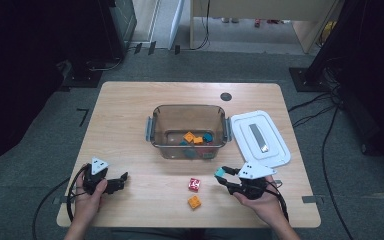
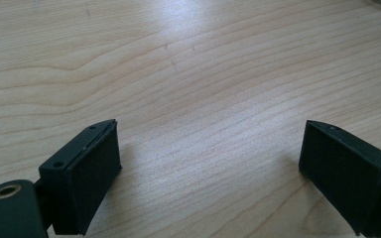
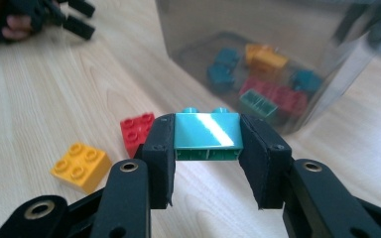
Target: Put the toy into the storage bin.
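A teal brick [image 3: 206,130] sits clamped between the pads of my right gripper [image 3: 207,148], lifted just off the wood. In the high view, that right gripper [image 1: 223,176] hovers at the table's front right with the teal brick [image 1: 221,172] at its tip, a little in front of the clear bin [image 1: 152,131]. A red brick [image 1: 194,184] and an orange brick [image 1: 194,202] lie on the table to its left. My left gripper [image 1: 119,183] rests at the front left, its jaws wide apart over bare wood [image 2: 208,99] with nothing between them.
The clear bin [image 3: 278,29] holds several teal, orange and red bricks. Its white lid [image 1: 260,138] lies flat to the bin's right. The red brick [image 3: 135,130] and orange brick [image 3: 81,166] lie close to my right gripper's left jaw.
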